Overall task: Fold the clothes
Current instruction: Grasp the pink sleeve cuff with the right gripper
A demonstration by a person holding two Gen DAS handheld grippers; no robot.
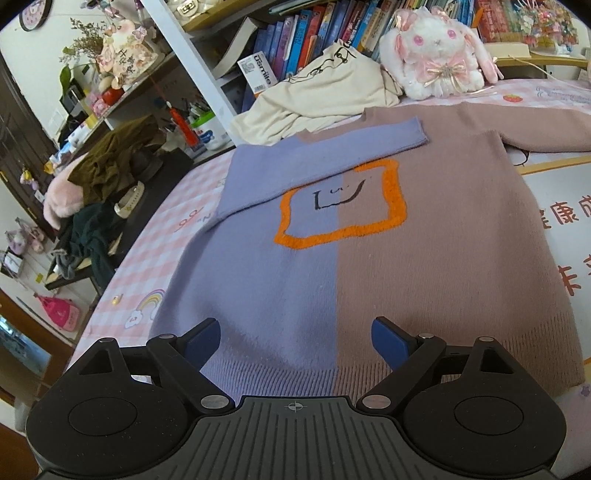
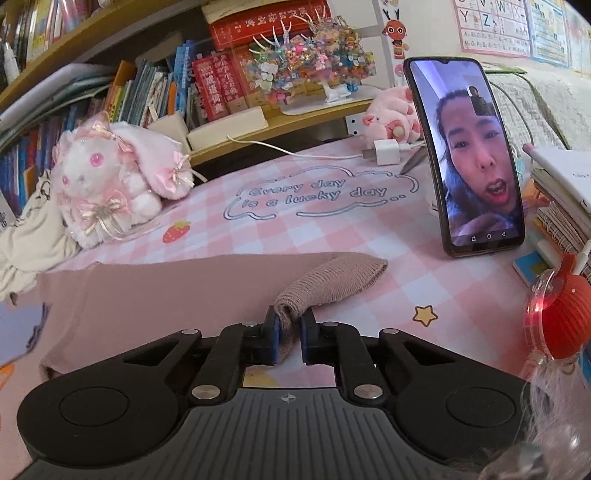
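A two-tone sweater (image 1: 351, 266), purple on the left half and mauve on the right, lies flat on the pink checked cloth, with an orange square and a face on its chest. Its purple sleeve (image 1: 332, 155) is folded across the chest. Its mauve sleeve (image 2: 155, 288) stretches out to the right. My left gripper (image 1: 295, 341) is open and empty, just above the sweater's ribbed hem. My right gripper (image 2: 290, 338) is shut on the ribbed cuff (image 2: 332, 280) of the mause sleeve and lifts it slightly off the cloth.
A cream garment (image 1: 325, 96) and a white plush rabbit (image 1: 436, 55) lie beyond the collar. A phone (image 2: 465, 158) stands upright at the right, beside stacked books (image 2: 561, 199) and a red ornament (image 2: 561, 325). Bookshelves (image 1: 332, 33) line the back. The table's left edge (image 1: 122, 266) drops to clutter.
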